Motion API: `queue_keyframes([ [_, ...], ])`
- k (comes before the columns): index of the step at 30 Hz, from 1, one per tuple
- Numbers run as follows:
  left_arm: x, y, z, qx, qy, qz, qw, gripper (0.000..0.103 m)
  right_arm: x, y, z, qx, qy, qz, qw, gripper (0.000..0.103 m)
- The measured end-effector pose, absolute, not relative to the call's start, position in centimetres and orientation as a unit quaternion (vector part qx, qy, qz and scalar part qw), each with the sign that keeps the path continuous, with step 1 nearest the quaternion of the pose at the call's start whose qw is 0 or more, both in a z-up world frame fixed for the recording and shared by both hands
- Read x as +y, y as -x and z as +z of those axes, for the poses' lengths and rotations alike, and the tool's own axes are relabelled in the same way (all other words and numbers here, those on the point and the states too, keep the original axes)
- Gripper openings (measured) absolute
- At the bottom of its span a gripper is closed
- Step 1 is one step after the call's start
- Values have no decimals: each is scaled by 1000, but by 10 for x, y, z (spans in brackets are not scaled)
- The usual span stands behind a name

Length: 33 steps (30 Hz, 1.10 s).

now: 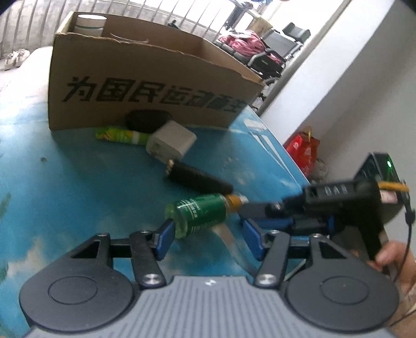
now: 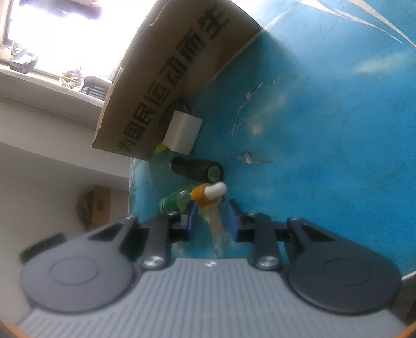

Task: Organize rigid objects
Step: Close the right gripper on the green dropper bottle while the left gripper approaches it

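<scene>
the green bottle [image 1: 199, 217] is flanked by the spread left gripper [image 1: 208, 238]; the right gripper [image 2: 211, 219] is held apart at its orange neck [image 2: 199, 197].

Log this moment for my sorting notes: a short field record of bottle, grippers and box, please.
surface: blue table
bottle: green bottle, on its side, orange cap facing right gripper
left gripper: open, bottle's base between its fingers
right gripper: narrow gap, nothing clamped, cap just ahead
box: cardboard box, upright, white jar inside
</scene>
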<state>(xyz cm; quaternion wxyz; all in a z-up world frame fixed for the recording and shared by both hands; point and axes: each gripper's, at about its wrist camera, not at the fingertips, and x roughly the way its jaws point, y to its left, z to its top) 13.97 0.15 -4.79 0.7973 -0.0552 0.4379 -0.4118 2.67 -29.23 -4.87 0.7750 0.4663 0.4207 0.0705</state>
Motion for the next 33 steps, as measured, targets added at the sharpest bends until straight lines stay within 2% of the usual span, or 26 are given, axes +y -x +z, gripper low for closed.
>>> queue_keyframes([
  [5, 1, -126, -50, 445, 47, -429, 785, 61, -296, -27, -48, 418, -467, 64, 776, 24],
  [13, -4, -138, -35, 414, 23, -426, 804, 61, -311, -22, -41, 407, -478, 43, 777, 26],
  [23, -38, -133, -48, 429, -25, -451, 782, 41, -306, -22, -46, 420, -491, 41, 762, 26],
  [30, -46, -116, -55, 415, -65, -458, 783, 35, -297, -24, -47, 425, -493, 54, 757, 26],
  [33, -48, -109, -55, 399, -88, -458, 790, 34, -295, -25, -49, 426, -492, 57, 757, 20],
])
